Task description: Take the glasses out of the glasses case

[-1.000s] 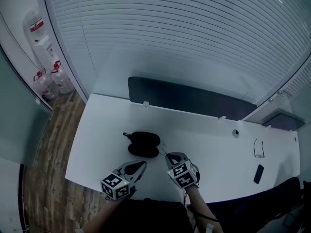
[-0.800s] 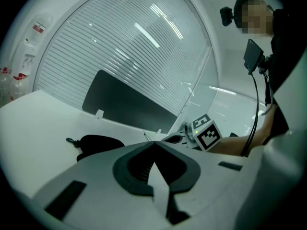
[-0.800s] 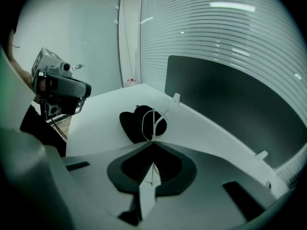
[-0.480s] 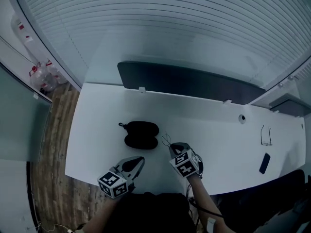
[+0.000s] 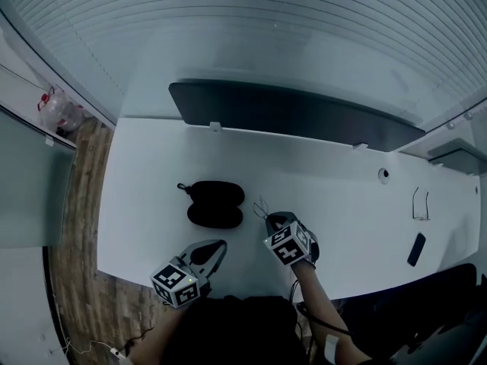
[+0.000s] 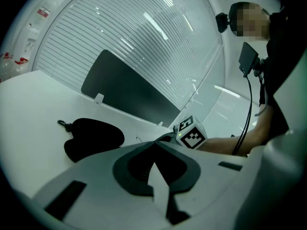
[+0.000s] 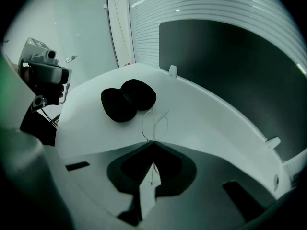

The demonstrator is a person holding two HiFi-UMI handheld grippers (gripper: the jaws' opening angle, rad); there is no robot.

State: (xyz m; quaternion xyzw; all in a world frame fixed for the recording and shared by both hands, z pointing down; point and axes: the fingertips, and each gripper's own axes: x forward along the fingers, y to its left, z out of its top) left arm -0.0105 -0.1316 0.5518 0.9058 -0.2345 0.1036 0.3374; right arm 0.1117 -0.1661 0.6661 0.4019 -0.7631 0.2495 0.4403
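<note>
Jaws of right gripper (image 7: 153, 143) pinching glasses (image 7: 154, 121), black glasses case (image 7: 127, 99) near

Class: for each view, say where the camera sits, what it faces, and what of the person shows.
Head view: on the head, facing steeply down at the desk; left tongs, right tongs and right forearm show.
Left gripper view: on the left tongs, facing the glasses case; the right forearm shows.
Right gripper view: on the right tongs, shut on the glasses, facing the case.
Shared: all three show the case.
</note>
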